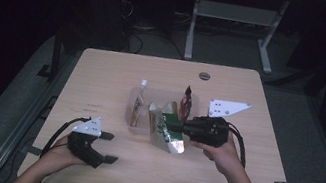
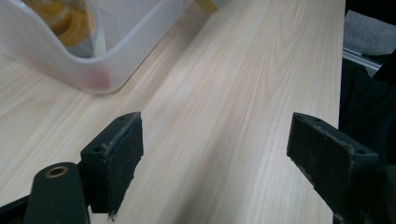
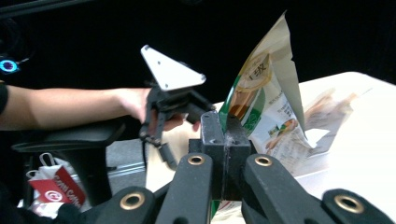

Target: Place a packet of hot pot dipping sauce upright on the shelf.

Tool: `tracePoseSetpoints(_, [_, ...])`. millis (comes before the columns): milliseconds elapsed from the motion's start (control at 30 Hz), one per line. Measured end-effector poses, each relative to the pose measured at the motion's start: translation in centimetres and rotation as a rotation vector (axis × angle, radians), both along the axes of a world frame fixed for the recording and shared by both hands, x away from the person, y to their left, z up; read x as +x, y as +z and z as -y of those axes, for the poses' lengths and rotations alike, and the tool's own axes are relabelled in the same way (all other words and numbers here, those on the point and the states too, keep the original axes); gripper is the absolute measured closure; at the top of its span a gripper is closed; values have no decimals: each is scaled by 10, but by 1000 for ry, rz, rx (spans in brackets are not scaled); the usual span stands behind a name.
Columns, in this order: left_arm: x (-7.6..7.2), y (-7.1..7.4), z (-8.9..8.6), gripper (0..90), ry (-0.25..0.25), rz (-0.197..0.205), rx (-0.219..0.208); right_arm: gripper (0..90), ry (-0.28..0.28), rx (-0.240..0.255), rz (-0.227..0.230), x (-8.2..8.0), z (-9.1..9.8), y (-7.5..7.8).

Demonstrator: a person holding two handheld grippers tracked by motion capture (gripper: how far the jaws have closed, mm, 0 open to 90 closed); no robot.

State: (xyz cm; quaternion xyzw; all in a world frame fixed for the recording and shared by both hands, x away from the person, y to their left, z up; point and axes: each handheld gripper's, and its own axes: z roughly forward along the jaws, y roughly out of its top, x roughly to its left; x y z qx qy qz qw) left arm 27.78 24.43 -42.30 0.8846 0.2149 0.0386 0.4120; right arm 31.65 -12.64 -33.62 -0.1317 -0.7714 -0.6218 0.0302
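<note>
My right gripper (image 1: 184, 126) is shut on a green and white snack bag (image 1: 164, 130), which stands tilted at the near right side of a clear plastic bin (image 1: 133, 97). From the right gripper view its jaws pinch the snack bag (image 3: 264, 105) at its edge, right gripper (image 3: 225, 133) closed flat. Inside the bin lie an orange-toned packet (image 1: 137, 110) and a dark red packet (image 1: 186, 103). My left gripper (image 1: 109, 148) rests open near the table's front left, nothing between its fingers (image 2: 116, 154). A corner of the bin (image 2: 93, 70) lies ahead of the left gripper (image 2: 219, 163).
A light wooden table (image 1: 103, 71) has a round cable hole (image 1: 204, 76) at its far edge. Table legs and cables stand on the dark floor behind. A red and white bag (image 3: 58, 189) lies low in the right gripper view.
</note>
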Motion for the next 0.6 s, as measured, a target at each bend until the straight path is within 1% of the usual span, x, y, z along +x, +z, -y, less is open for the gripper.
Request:
tracePoseSetpoints(67, [-3, -2, -1, 182, 2, -5, 3, 900, -13, 6, 8, 4, -1, 3])
tracePoseSetpoints(100, [-3, -3, -2, 182, -1, -2, 17, 900, -16, 10, 8, 6, -1, 4])
tracePoseSetpoints(233, [-4, -5, -2, 182, -2, 0, 33, 900, -39, 31, 18, 13, 0, 10])
tracePoseSetpoints(367, [-3, -4, -2, 182, 1, -1, 21, 900, -64, 49, 23, 21, 3, 15])
tracePoseSetpoints(467, [-2, -5, -3, 182, 6, -3, 13, 900, -78, 52, 25, 26, 5, 18])
tracePoseSetpoints(600, [-1, -6, -5, 182, 6, 0, 22, 900, -103, 48, 20, 33, 7, 18])
